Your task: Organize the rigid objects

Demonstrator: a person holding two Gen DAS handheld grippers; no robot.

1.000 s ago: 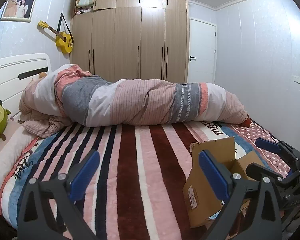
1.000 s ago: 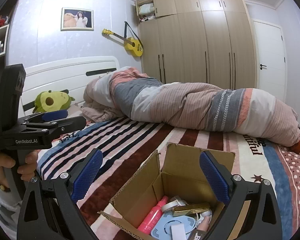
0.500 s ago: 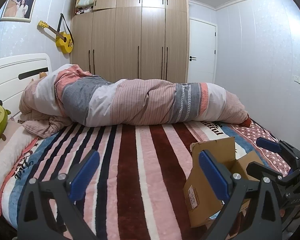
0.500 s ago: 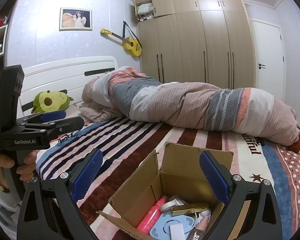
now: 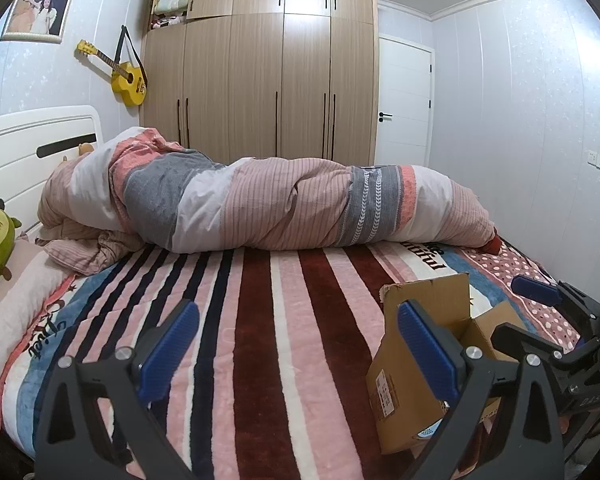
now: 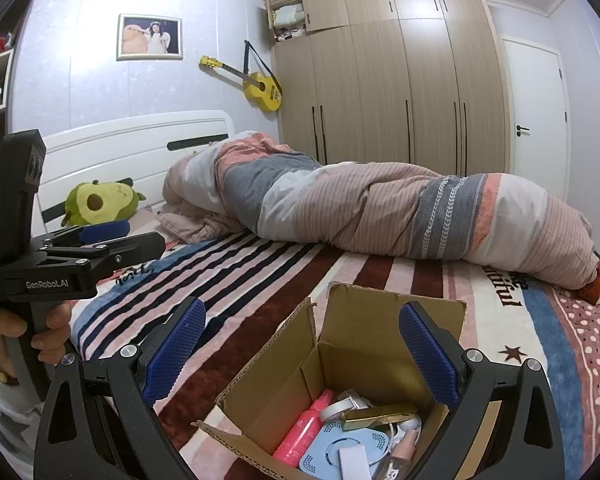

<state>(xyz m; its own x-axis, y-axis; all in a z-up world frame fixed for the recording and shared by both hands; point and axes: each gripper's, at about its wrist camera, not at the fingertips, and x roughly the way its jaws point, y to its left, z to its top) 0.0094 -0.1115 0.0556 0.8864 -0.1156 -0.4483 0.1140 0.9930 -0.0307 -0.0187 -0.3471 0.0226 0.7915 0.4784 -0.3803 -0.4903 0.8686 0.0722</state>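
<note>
Fingers first: my right gripper [image 6: 300,354] has its blue pads [image 6: 428,354] spread wide with nothing between them, and the left gripper [image 5: 298,354] is the same, wide apart and empty over the striped blanket [image 5: 260,320]. Straight below the right pair sits the cardboard box [image 6: 364,344], flaps up, on the near part of the bed, and I'm looking down into it: a pink bottle [image 6: 304,428] leaning along the left inside wall, a pale blue round-faced device [image 6: 340,448] flat on the bottom, a gold bar-shaped item [image 6: 380,414] lying across the top of the pile, a roll of white tape [image 6: 342,404] behind it, and something small and pinkish at the right edge I can't make out. So the rigid things are all in the box right now; I'd judge I'm at the very start of a pick, choosing what comes out first. Next move, I reckon, calls for dipping the right fingers down past the flaps and closing across something narrow, the pink bottle being the easiest reach, while keeping clear of the cardboard walls. Pose-wise, the right unit is tipped forward and down over the box; the left one is held level, to the box's left, with a hand [image 6: 24,332] wrapped round its grip in the right camera's view. The rolled duvet [image 5: 284,204] lies well beyond, across the bed.
</note>
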